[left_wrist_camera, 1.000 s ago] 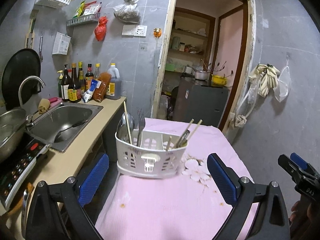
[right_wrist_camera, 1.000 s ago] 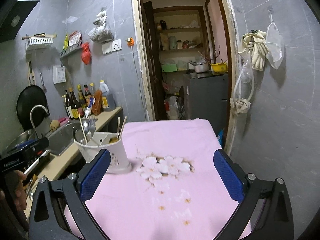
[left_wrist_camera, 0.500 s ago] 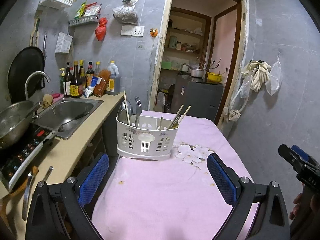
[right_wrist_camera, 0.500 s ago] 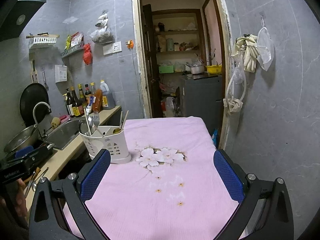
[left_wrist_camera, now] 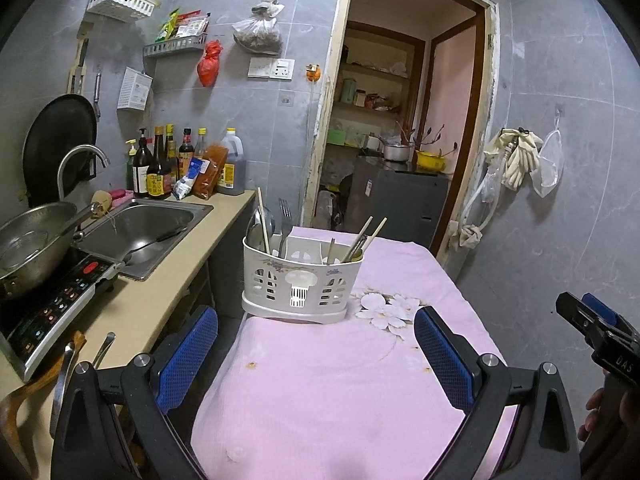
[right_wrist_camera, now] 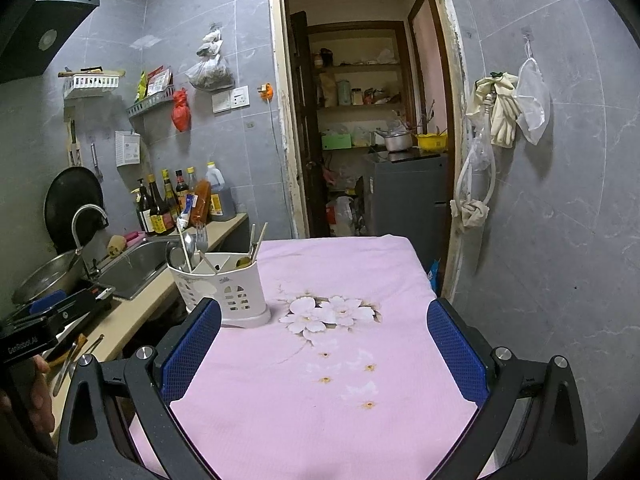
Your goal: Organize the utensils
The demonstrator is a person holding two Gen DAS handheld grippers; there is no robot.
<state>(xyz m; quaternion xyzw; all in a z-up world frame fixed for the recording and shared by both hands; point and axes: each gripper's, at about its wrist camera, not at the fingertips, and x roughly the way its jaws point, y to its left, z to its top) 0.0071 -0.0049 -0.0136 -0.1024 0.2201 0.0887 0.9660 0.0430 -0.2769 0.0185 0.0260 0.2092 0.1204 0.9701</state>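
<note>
The white utensil basket (left_wrist_camera: 301, 284) on the pink-clothed table (left_wrist_camera: 340, 380) holds spoons (left_wrist_camera: 256, 229), a fork (left_wrist_camera: 285, 216) and chopsticks (left_wrist_camera: 366, 236). Both the left tool (left_wrist_camera: 316, 354) and right tool (right_wrist_camera: 324, 354) hover wide open, empty, with a sink (left_wrist_camera: 140, 226) beside the table.

Premises: a small domestic kitchen. Walls are faced in large grey tiles. Along one side runs a beige counter (left_wrist_camera: 160, 292) with an inset stainless sink (left_wrist_camera: 148, 228) and a curved tap (left_wrist_camera: 78, 160). An induction hob (left_wrist_camera: 52, 308) on the counter carries a steel wok (left_wrist_camera: 32, 240). Sauce and oil bottles (left_wrist_camera: 176, 164) stand against the wall beyond the sink; a dark round pan (left_wrist_camera: 60, 140) and wire racks (left_wrist_camera: 176, 42) hang above. A range hood (right_wrist_camera: 44, 36) is mounted overhead. A table under a pink floral cloth (right_wrist_camera: 332, 360) holds a white cutlery caddy (left_wrist_camera: 300, 284). An open doorway leads to pantry shelving (right_wrist_camera: 356, 100) stocked with jars and pots.
</note>
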